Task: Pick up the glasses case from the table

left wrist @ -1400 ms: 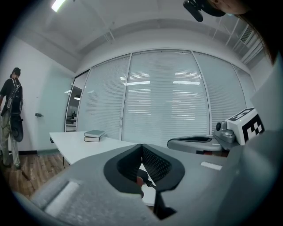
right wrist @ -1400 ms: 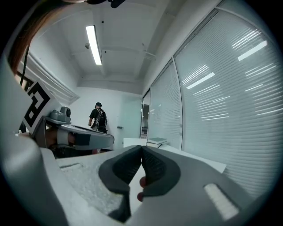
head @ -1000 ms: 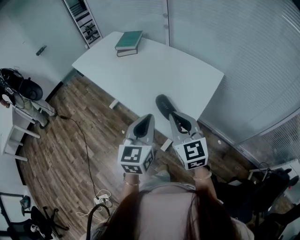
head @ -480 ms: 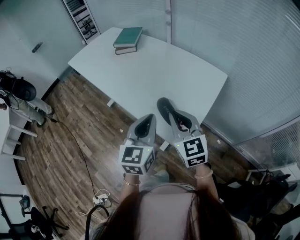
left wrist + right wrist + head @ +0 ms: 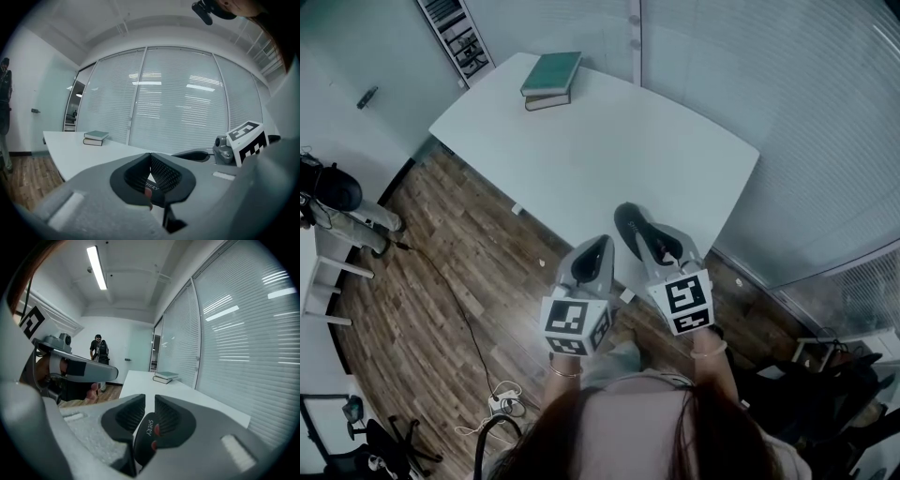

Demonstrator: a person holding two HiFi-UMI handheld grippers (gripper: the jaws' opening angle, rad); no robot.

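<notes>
Head view, case: the dark case lies on the white desk, close to its near edge, toward 6 o'clock on the top.
Head view, axis: its long axis runs from 11 to 5 o'clock, nearly in line with the right tool.
Head view, right tool: the right tool sits at the case's 5 o'clock end and overlaps it. I cannot tell whether it touches the case or hangs just above.
Head view, left tool: the left tool is over the desk's near edge, just beside the case at its 7 o'clock. The right tool is the nearer of the two.
Head view, surface: smooth bare top, with two stacked books well apart at 12 o'clock.
Head view, room: wood floor at 9 o'clock, blinds at 2 o'clock.
Left gripper view, tool: pads pressed together at the tips, nothing between them.
Left gripper view, scene: desk ahead, books at 10 o'clock, right tool at 3 o'clock. A low dark shape beside the right tool may be the case; unsure.
Right gripper view, tool: jaws a little spread, having just been opening. Only desk shows through the gap, with no case between the pads.
Right gripper view, scene: the desk runs to 12 o'clock with the books at its far end, and the left tool is at 9 o'clock. A person stands far off.
Next move, judged: the right tool likely needs a wider spread, then its pads set either side of the case's short axis.
</notes>
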